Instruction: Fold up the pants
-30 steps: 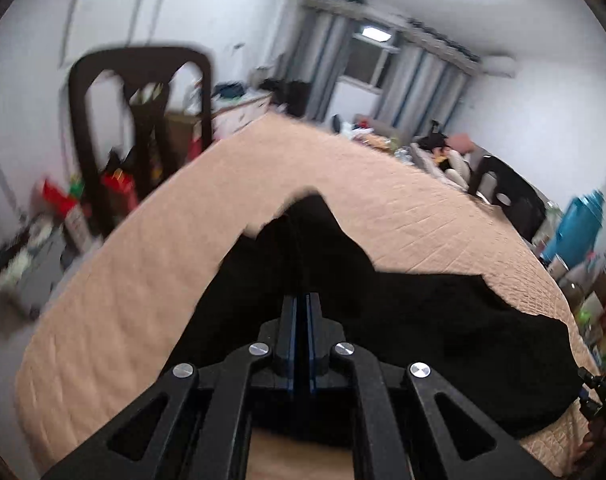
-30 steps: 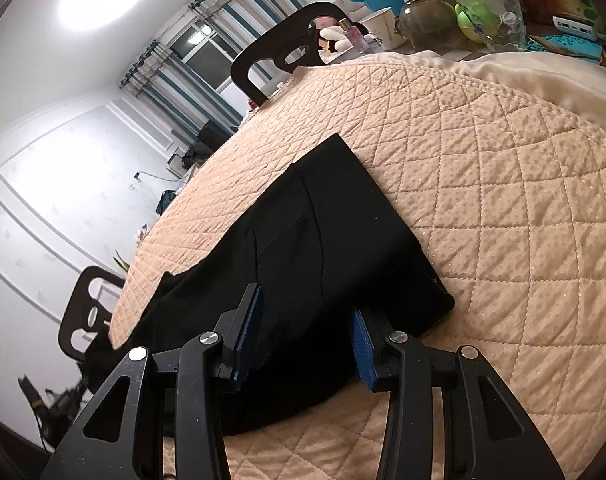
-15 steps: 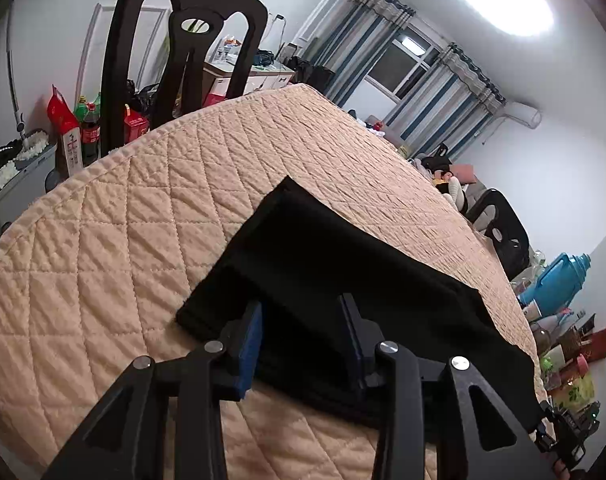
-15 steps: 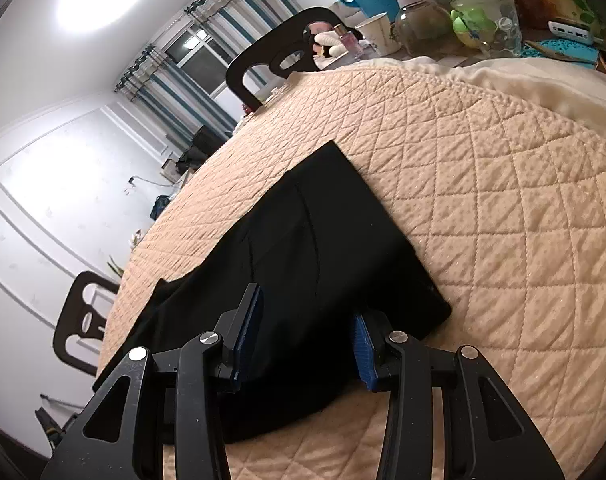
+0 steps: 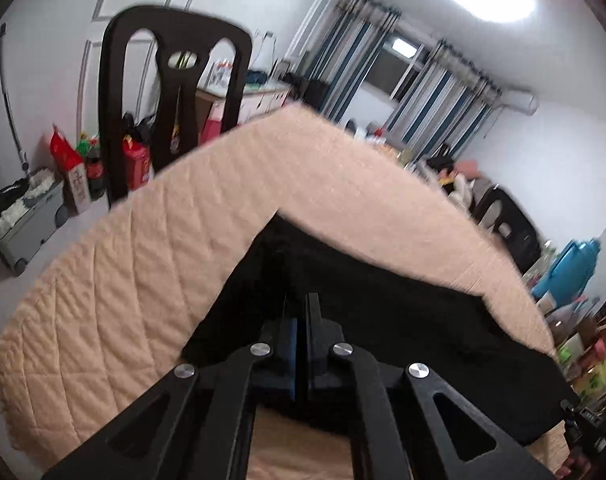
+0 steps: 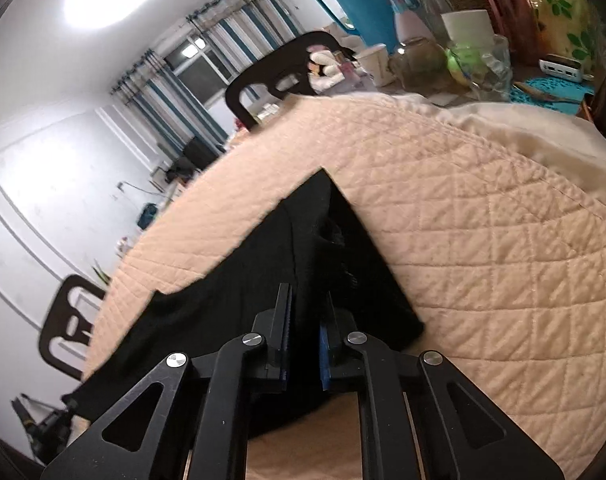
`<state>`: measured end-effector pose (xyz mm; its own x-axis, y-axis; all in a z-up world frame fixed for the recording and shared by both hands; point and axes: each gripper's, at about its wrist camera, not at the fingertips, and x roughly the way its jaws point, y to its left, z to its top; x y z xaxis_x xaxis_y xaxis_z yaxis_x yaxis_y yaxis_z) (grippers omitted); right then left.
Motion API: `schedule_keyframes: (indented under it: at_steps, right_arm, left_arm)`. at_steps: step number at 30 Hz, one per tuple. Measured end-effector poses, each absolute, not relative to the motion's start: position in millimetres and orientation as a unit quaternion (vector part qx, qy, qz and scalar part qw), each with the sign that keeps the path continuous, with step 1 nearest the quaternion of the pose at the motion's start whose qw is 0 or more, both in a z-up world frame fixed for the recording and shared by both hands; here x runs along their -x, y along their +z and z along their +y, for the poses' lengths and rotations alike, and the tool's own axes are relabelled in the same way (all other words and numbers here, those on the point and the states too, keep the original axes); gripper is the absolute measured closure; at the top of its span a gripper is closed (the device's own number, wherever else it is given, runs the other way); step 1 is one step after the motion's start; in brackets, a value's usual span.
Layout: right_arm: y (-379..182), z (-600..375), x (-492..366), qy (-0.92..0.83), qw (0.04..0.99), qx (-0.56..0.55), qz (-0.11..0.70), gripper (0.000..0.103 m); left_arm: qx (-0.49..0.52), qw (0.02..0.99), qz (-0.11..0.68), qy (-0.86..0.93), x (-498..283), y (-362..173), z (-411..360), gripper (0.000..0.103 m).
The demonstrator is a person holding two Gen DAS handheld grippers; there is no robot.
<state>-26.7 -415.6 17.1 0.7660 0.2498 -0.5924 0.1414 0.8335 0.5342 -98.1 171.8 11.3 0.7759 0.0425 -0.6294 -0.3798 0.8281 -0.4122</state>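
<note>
We are in a lived-in room with striped curtains (image 5: 435, 80) at the window, a ceiling lamp glaring overhead, and a wide surface covered by a peach quilted cover (image 5: 143, 264) that we take for a bed or padded bench; we cannot tell which. A dark chair (image 5: 175, 88) stands past its edge at ten o'clock in the left wrist view, and a blue jug (image 6: 359, 4) sits among clutter at one o'clock in the right wrist view.

The black pants (image 6: 303, 256) lie flat on the cover, already doubled into a long band that runs away from us toward twelve o'clock, with the near edge directly under both tools.

Our left hand-held gripper (image 5: 297, 320) has its jaws pressed together at the near edge of the cloth (image 5: 343, 304); the fabric is so dark that we cannot see a fold between the pads, though it looks pinched. Our right hand-held gripper (image 6: 305, 320) is closing, with a ridge of black cloth between its blue pads, which look to be touching it.

We judge the step in hand to be taking hold of the near edge at two points. The next move should call for both grips to be firm, then a level, even lift carried toward twelve o'clock, so the near portion lands squarely on the far portion without dragging or skewing the layers beneath.
</note>
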Motion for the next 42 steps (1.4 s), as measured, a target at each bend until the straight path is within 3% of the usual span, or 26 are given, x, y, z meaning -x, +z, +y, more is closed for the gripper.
schedule_keyframes:
  at_steps: [3, 9, 12, 15, 17, 21, 30, 33, 34, 35, 42]
  right_arm:
    - [-8.1, -425.1, 18.6, 0.022, 0.872, -0.321, 0.368, 0.092]
    - [-0.1, -423.4, 18.1, 0.025, 0.879, -0.299, 0.37, 0.091]
    - [1.9, -429.4, 24.2, 0.021, 0.88, -0.3, 0.368, 0.081]
    - [19.6, -432.3, 36.3, -0.024, 0.9, -0.261, 0.347, 0.078]
    - [34.0, -435.8, 44.5, -0.061, 0.916, -0.235, 0.318, 0.078]
    - [48.0, -424.2, 40.2, -0.043, 0.932, -0.211, 0.292, 0.078]
    - [36.7, -375.6, 9.8, 0.05, 0.924, -0.203, 0.321, 0.078]
    - [33.8, -374.8, 6.2, 0.05, 0.922, -0.202, 0.325, 0.078]
    - [32.7, -374.1, 5.4, 0.05, 0.922, -0.203, 0.327, 0.078]
    - [31.0, -372.8, 3.7, 0.05, 0.92, -0.205, 0.33, 0.078]
    - [29.7, -370.2, 1.7, 0.049, 0.919, -0.207, 0.331, 0.078]
  left_arm:
    - [0.301, 0.885, 0.337, 0.114, 96.7, -9.6, 180.9, 0.098]
    - [0.293, 0.884, 0.346, 0.111, 104.3, -6.7, 179.4, 0.097]
    - [0.282, 0.89, 0.335, 0.128, 113.3, 3.0, 185.1, 0.094]
    - [0.255, 0.904, 0.308, 0.15, 119.0, 22.8, 191.3, 0.084]
    - [0.248, 0.913, 0.289, 0.148, 115.0, 33.1, 196.2, 0.066]
    - [0.238, 0.92, 0.286, 0.121, 79.2, 38.4, 199.8, 0.066]
    - [0.144, 0.907, 0.385, 0.09, 6.7, 0.5, 176.0, 0.066]
    - [0.123, 0.908, 0.391, 0.083, 2.8, 0.7, 170.4, 0.071]
    - [0.116, 0.908, 0.394, 0.086, 1.3, 1.4, 169.8, 0.089]
    - [0.109, 0.908, 0.396, 0.085, -0.2, 2.0, 168.3, 0.099]
    - [0.103, 0.929, 0.331, 0.128, 4.1, 28.6, 178.3, 0.1]
